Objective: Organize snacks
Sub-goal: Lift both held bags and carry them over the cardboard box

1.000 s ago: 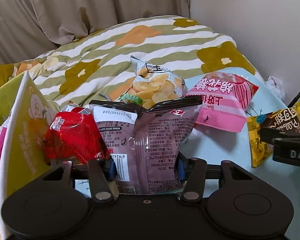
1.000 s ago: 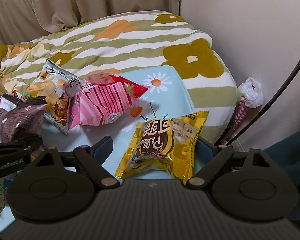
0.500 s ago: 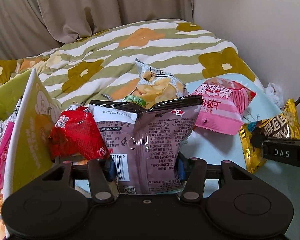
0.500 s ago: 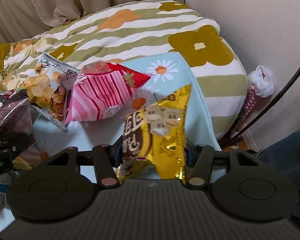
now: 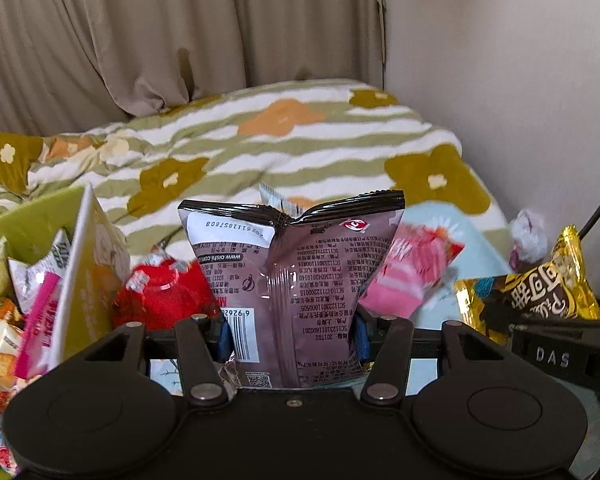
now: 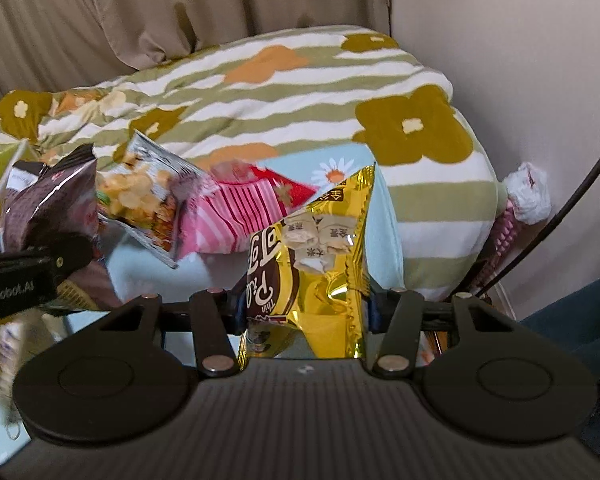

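My left gripper (image 5: 292, 332) is shut on a purple-brown snack bag (image 5: 300, 264) and holds it upright, back side toward the camera, above the light blue daisy cloth (image 6: 380, 208). My right gripper (image 6: 306, 308) has its jaws closing on a gold snack bag (image 6: 320, 248), pads pressing both sides, the bag lifted and standing on end. In the left wrist view that gold bag (image 5: 540, 296) shows at the right. On the cloth lie a pink striped bag (image 6: 236, 212), a silver chips bag (image 6: 140, 196) and a red bag (image 5: 160, 296).
A yellow-green box (image 5: 28, 224) holding several snack packs stands at the left. Behind the cloth is a striped flower blanket (image 5: 300, 148), with a beige curtain (image 5: 140, 40) and a wall beyond. A black cable (image 6: 580, 184) runs down at the right.
The right gripper closed on the gold bag and lifted it off the cloth, tipping it on end. The left gripper rose with the purple-brown bag.
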`<state>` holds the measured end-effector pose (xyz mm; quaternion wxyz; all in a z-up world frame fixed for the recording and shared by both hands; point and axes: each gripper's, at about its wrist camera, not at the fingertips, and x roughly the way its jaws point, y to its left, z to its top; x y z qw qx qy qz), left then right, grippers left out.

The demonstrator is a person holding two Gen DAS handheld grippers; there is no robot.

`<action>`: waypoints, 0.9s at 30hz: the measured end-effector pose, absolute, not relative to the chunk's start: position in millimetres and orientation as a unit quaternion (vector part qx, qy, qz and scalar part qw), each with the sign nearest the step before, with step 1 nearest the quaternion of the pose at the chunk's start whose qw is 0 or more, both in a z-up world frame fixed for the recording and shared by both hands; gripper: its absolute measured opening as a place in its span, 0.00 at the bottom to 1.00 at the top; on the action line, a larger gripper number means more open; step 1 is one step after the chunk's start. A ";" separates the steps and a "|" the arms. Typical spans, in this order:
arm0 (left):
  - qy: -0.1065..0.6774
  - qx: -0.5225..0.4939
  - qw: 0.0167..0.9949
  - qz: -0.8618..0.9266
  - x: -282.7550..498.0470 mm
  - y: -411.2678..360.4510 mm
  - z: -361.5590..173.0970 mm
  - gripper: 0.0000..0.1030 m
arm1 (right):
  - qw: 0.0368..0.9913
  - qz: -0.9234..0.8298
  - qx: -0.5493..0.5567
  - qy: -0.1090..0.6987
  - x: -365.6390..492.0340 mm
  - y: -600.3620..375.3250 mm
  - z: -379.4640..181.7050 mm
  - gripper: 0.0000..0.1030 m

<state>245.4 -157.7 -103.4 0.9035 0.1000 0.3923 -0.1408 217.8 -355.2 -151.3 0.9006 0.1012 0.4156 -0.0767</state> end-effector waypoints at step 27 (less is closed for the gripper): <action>0.339 0.038 0.939 0.046 228.3 30.0 11.7 0.56 | 0.928 0.170 0.055 0.327 263.5 -179.9 -31.9 0.65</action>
